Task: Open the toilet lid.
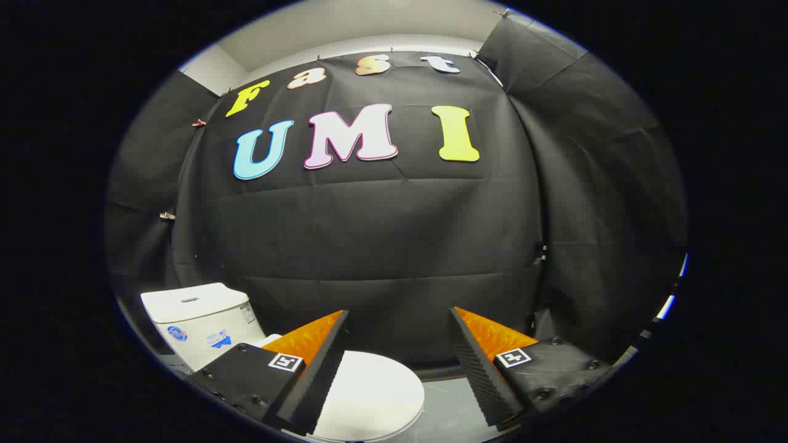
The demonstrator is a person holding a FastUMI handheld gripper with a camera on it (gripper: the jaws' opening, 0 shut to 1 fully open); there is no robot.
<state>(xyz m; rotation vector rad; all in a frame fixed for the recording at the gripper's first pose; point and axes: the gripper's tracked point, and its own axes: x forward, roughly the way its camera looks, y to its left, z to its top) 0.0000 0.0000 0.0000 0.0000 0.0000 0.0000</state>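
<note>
Gripper (400, 326) held above the toilet, fingers spread wide, nothing between them and no contact with anything. White toilet lid (375, 394) lies shut below, its rounded front partly between the fingers and partly hidden under the left finger (320, 369). Right finger (486, 369) sits over bare grey floor (446, 406), to the right of the lid. White cistern (200, 323) stands far left, behind the left finger, with a flush button on top. Black cloth wall (381, 246) hangs beyond.
</note>
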